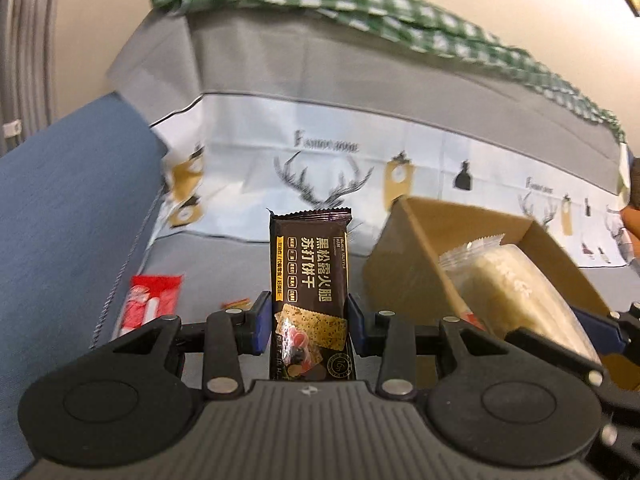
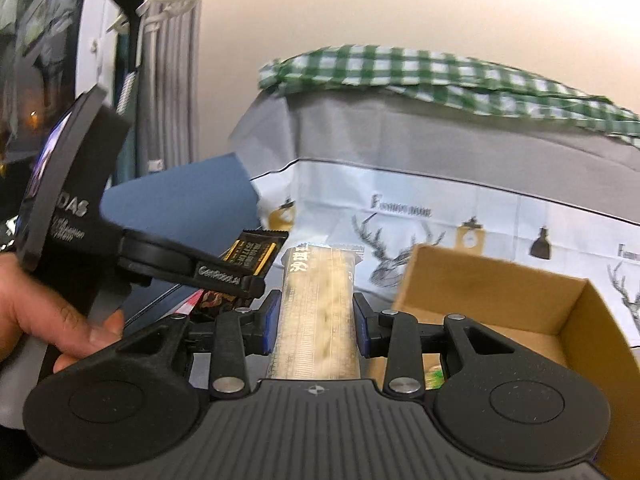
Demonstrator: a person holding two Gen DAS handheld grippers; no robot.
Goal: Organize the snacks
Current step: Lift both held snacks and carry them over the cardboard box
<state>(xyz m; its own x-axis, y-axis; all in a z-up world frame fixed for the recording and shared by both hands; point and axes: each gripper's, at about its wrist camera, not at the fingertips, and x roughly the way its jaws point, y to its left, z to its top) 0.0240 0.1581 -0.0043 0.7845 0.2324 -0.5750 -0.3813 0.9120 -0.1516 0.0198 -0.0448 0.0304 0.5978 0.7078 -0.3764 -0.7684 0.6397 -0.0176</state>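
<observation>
You've got the left gripper (image 1: 308, 320) with its fingers clamped on the dark cracker packet (image 1: 310, 276) and the right gripper (image 2: 316, 326) pinching the pale snack bar (image 2: 318, 312), both held end-up near the cardboard box (image 2: 500, 300), ready, I'd say, to drop in.

Your left tool (image 1: 311, 322) hides the foot of the dark cracker packet (image 1: 310, 276). The pale bar's (image 2: 318, 312) print is smeared by blur. The cardboard box (image 2: 532, 304) runs off the right edge, and the small red scrap (image 1: 236, 304) is too small to tell.
</observation>
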